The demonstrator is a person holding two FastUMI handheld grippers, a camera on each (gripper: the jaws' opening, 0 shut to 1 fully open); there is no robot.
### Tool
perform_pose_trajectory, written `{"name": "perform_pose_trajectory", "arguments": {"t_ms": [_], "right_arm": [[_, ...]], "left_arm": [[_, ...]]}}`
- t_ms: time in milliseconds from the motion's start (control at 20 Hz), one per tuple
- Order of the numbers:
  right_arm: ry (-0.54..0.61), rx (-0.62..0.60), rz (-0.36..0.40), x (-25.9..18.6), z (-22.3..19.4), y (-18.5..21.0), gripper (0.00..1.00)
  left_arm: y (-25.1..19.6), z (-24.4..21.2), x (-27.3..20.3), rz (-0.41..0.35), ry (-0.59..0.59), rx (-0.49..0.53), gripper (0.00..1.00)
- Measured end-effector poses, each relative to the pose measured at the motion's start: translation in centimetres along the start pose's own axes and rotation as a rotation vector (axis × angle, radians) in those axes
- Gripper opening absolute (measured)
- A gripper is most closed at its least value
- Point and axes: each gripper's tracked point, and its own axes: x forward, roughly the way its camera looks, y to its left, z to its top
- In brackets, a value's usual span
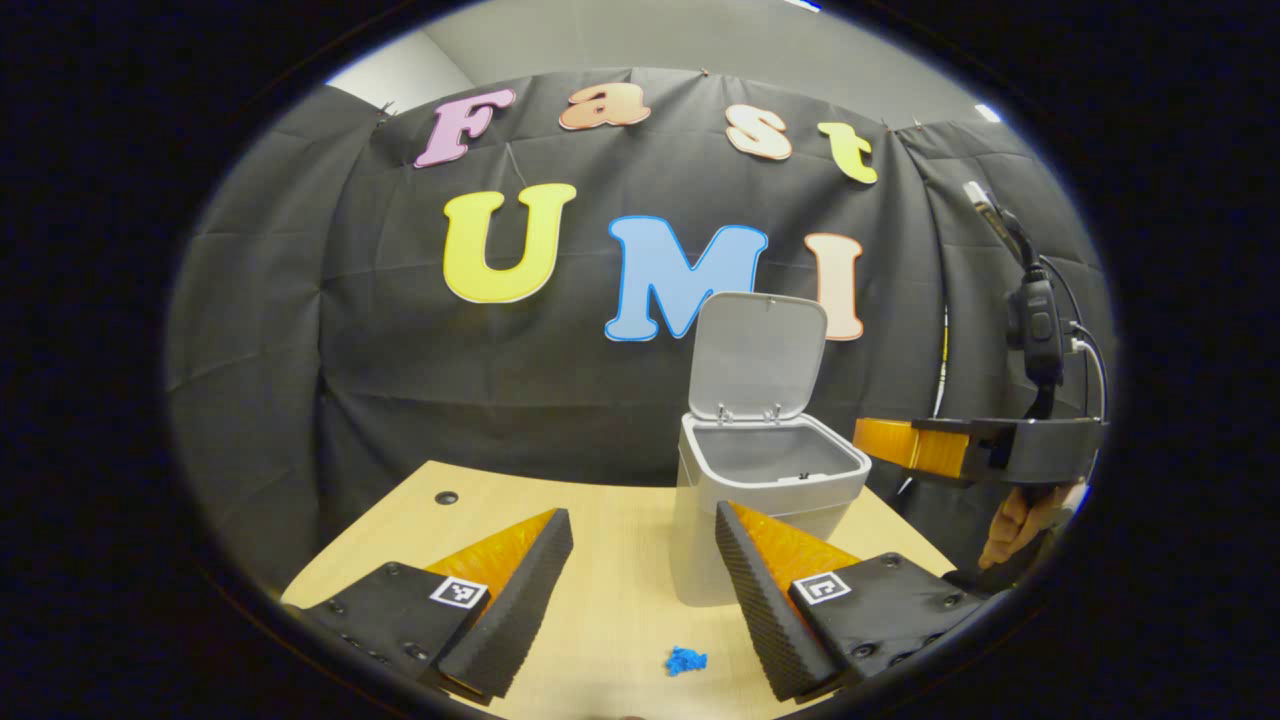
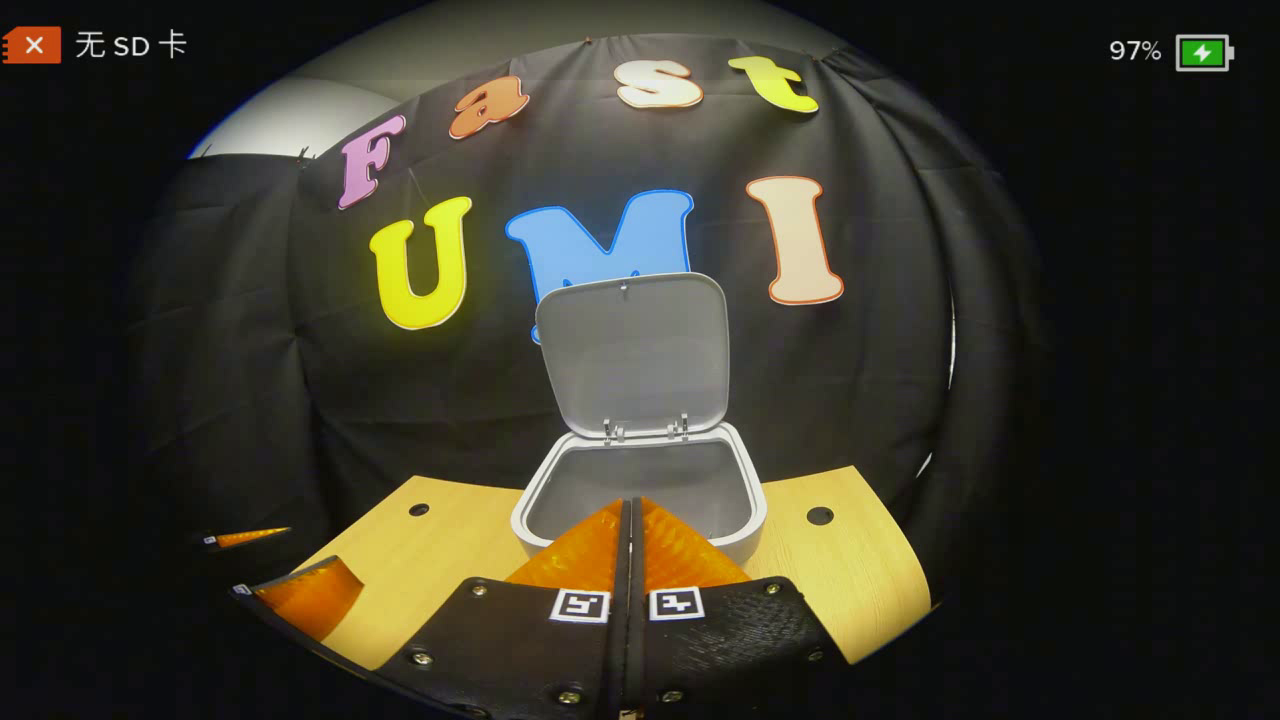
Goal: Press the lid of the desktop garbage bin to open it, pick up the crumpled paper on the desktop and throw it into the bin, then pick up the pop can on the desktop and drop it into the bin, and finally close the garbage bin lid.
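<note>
Your bin stands on the tabletop with its lid swung up and upright on its hinges, the well open and, as far as the views show, nothing in it. The opening step looks done; the paper is the job in hand.

Your left tongs hang low over the tabletop, spread wide and holding nothing. A small crumpled blue scrap, likely the paper, lies on the wood just in front of and between their tips, just beside the bin's base. The can cannot be placed from these views.

Your right tongs are pressed together with nothing between them, poised over the bin's near rim. From the left gripper view they sit level beside the bin's right side, your hand under them.

Next, judging from the layout: lower the left tongs around the scrap, close gently since it is light and small, then lift it above the rim. Keep the right tongs clear of the mouth.
</note>
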Motion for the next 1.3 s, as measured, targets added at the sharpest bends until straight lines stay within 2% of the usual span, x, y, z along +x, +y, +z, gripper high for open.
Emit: {"name": "perform_pose_trajectory", "arguments": {"t_ms": [350,500,950,1300], "right_arm": [[-0.029,0.015,-0.01,-1.2,1.0,-0.5,0.0],[-0.039,0.014,-0.022,-1.5,1.3,-0.8,0.0],[-0.032,0.019,-0.051,-2.4,1.1,-1.9,0.0],[-0.002,0.027,-0.114,-3.4,-0.2,-4.4,0.01]], "left_arm": [[-1.3,-1.9,1.7,-0.039,0.047,0.015,0.96],[-2.1,-3.9,2.8,-0.068,0.104,0.001,0.96],[-3.5,-15.5,6.5,-0.149,0.371,-0.051,0.96],[-4.5,-24.0,6.2,-0.17,0.527,0.034,0.96]]}}
